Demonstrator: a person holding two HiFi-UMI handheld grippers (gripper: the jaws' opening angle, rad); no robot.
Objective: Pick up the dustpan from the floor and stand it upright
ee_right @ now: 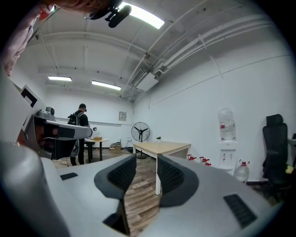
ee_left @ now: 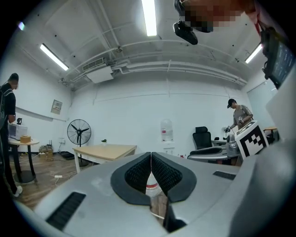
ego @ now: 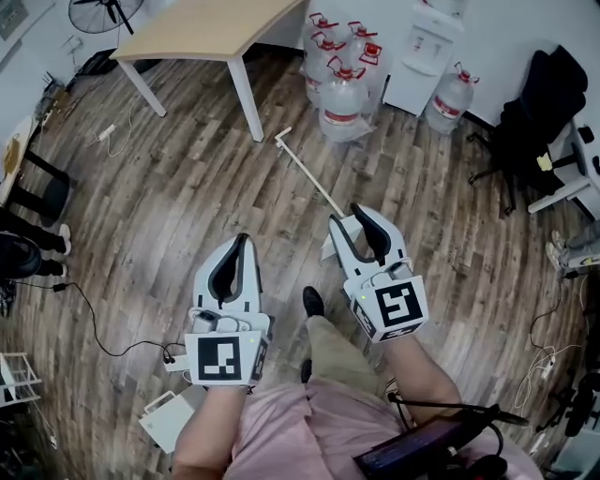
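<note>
The white dustpan (ego: pixel 335 239) lies on the wooden floor in the head view. Its long thin handle (ego: pixel 309 174) runs up and left towards the table leg. My right gripper (ego: pixel 346 216) hangs over the pan end and hides part of it; its jaws are open with nothing between them, and the right gripper view shows only floor in the gap of that gripper (ee_right: pixel 146 162). My left gripper (ego: pixel 243 240) is to the left of the pan, apart from it, with its pads pressed together and empty. In its own view the left gripper (ee_left: pixel 151 157) points level across the room.
A wooden table (ego: pixel 202 28) stands at the back, with several water bottles (ego: pixel 344 98) and a dispenser (ego: pixel 422 56) beside it. A black office chair (ego: pixel 539 112) is at the right. A cable (ego: pixel 94 323) and a white box (ego: pixel 169 422) lie at the left. My shoe (ego: pixel 312 301) is below the pan.
</note>
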